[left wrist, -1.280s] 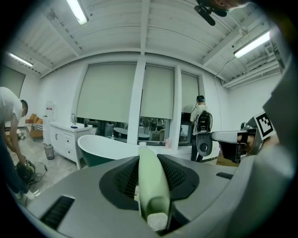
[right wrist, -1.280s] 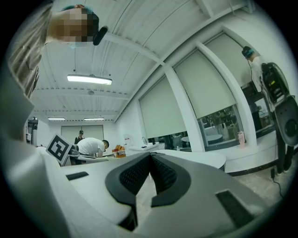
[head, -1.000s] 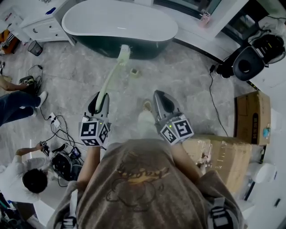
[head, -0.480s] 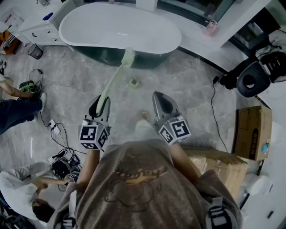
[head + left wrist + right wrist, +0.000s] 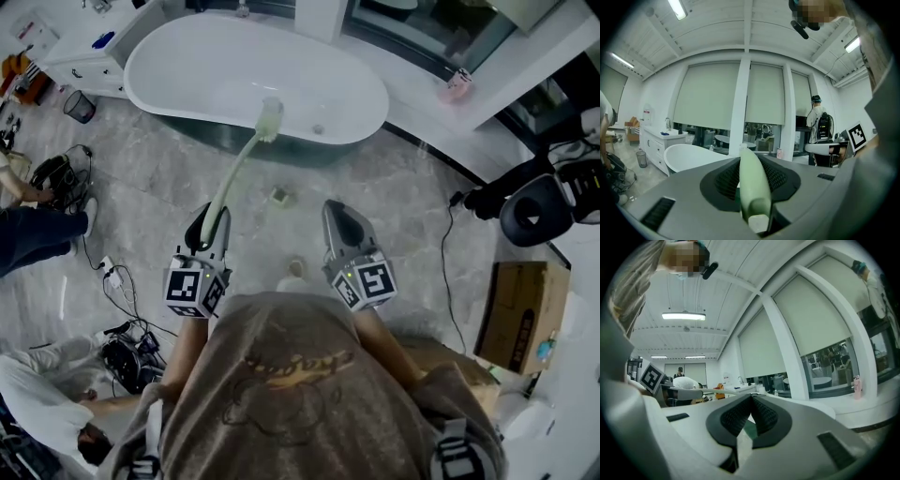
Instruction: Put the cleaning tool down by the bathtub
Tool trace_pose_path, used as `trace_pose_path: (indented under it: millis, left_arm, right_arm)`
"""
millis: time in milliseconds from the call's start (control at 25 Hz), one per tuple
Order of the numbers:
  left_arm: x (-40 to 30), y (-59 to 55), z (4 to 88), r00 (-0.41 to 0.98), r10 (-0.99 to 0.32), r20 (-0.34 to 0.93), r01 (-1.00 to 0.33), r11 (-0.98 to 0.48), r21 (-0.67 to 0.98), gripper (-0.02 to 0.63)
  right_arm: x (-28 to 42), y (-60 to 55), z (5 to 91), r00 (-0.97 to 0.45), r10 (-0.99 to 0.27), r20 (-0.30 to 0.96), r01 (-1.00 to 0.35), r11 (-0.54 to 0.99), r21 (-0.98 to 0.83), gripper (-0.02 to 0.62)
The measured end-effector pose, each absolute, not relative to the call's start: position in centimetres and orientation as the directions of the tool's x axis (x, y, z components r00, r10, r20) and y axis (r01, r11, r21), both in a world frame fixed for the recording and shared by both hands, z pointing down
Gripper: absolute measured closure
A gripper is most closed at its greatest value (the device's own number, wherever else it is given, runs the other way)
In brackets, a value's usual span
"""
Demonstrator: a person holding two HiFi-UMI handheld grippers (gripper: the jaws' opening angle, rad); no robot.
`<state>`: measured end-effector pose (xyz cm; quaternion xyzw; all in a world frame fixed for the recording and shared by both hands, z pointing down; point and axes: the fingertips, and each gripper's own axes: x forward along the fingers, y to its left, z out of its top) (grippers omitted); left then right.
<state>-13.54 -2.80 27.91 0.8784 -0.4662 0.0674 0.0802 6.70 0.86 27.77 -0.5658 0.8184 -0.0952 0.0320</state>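
So the pale green long-handled scrub brush (image 5: 239, 169) isn't down yet. It's up off the floor, handle end clamped in the left claw (image 5: 208, 228). Its long axis runs from centre-left up toward top centre, roughly level, with the bristle head over the near rim of the white oval bathtub (image 5: 187, 47). The right claw (image 5: 339, 220) is closed on nothing. Left to do, I reckon: lower it onto the grey marble floor (image 5: 403, 197) beside the tub.

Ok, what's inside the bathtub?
The bathtub shows a bare white basin with one dark spot, probably the drain. The brush head of the cleaning tool covers a patch by the near rim.
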Motion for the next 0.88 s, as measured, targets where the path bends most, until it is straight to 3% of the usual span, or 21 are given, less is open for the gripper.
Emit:
trace_pose_path:
  millis: [880]
  left_arm:
    - [-12.2,-12.9,30.3,0.602,-0.767,0.222,-0.795,-0.601,0.082,0.48]
  right_arm:
    - [7.6,-7.0,29.6,-0.3,-0.948,0.102,-0.94,0.276,-0.198,0.597]
